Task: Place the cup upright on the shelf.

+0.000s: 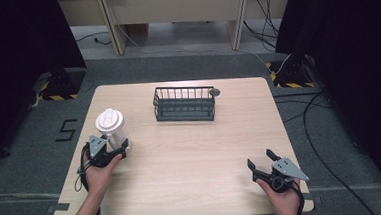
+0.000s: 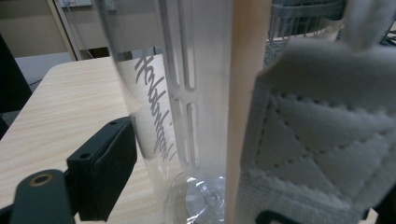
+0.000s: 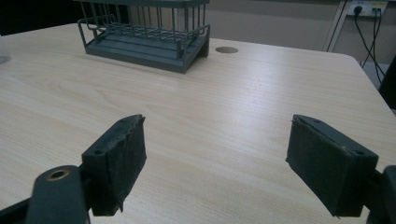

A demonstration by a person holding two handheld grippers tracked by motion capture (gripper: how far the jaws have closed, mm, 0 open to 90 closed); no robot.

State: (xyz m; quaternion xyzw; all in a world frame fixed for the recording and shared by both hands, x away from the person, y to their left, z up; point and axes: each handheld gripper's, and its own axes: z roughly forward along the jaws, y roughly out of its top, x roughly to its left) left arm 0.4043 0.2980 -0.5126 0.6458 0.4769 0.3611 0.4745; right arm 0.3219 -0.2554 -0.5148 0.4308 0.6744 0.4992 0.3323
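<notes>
Gripping the cup (image 1: 111, 126) near its base, the left tongs (image 1: 112, 148) sit at the left edge of the surface (image 1: 191, 152); in the left gripper view the clear wall with its script lettering (image 2: 156, 107) stands between the jaws, one pad (image 2: 112, 163) just beside it, so the tongs look clamped on the cup, which is upright and wears a white lid. The right tongs (image 1: 262, 164) rest low at the near right, jaws wide apart and holding nothing, with bare wood between the pads (image 3: 119, 161). Farther out, the wire basket (image 1: 184, 104) stands empty at the middle back. By my reading the grasp is made; lifting the cup and carrying it, likely to the basket, is left.
</notes>
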